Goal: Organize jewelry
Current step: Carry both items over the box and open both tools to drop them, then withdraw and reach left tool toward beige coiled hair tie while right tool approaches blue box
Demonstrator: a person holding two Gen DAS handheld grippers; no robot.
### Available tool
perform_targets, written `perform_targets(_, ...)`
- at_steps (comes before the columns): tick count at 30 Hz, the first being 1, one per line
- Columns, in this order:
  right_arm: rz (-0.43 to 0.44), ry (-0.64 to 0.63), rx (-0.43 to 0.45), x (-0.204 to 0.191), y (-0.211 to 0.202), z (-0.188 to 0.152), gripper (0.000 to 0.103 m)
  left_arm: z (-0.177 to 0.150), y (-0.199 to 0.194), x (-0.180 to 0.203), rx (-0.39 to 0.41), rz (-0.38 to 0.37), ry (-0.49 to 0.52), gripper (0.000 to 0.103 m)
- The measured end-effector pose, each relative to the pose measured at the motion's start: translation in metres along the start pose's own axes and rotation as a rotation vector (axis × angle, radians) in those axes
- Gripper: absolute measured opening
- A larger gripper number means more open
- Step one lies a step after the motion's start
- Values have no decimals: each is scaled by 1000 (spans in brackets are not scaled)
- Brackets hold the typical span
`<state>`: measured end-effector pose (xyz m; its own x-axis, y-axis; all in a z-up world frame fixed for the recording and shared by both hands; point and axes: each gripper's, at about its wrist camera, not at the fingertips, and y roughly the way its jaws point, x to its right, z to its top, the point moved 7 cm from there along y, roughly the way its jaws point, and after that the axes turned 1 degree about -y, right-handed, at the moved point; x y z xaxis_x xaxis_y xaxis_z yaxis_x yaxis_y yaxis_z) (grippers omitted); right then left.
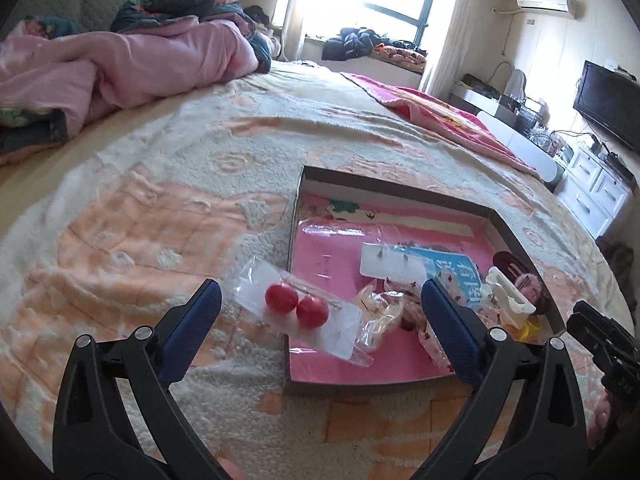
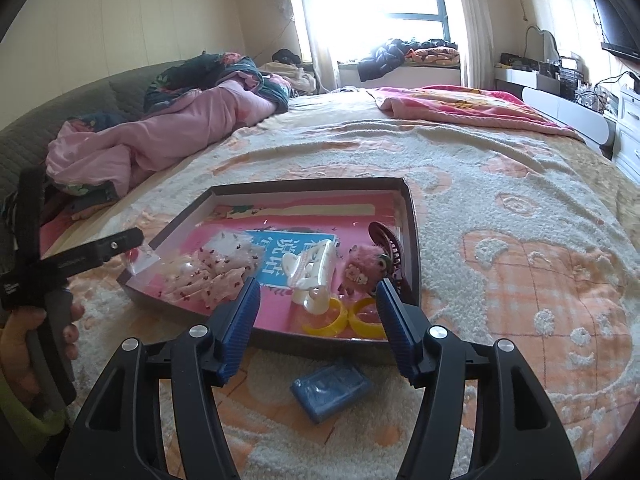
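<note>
Left wrist view: the left gripper (image 1: 320,328) hangs with jaws released, spread wide above a clear packet of red ball earrings (image 1: 298,306) that lies across the left rim of the shallow box (image 1: 400,190) on the bed blanket (image 1: 160,220).

Right wrist view: the right gripper (image 2: 316,312) has its jaws released and grasps nothing, near the box's front rim, just short of the white hair claw (image 2: 310,276), yellow bangles (image 2: 344,316) and pink plush clip (image 2: 360,266). A blue pouch (image 2: 330,392) lies on the blanket below.
</note>
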<state>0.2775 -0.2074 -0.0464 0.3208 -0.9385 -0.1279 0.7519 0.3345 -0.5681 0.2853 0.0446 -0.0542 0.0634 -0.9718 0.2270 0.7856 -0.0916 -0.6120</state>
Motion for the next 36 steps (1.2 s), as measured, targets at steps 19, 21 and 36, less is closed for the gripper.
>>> perform_targets(19,-13,30,-3,5,-25,-13,58,7,2,70,16,-103,140,92)
perform_targets(21,-11,34,-5,5,-26,-16,58,5,-6,72,23,-114,137,92)
perform_targets(36,1,-5,-21,-10,-44,-35,60,-22,-63,33,50,-84,90,92)
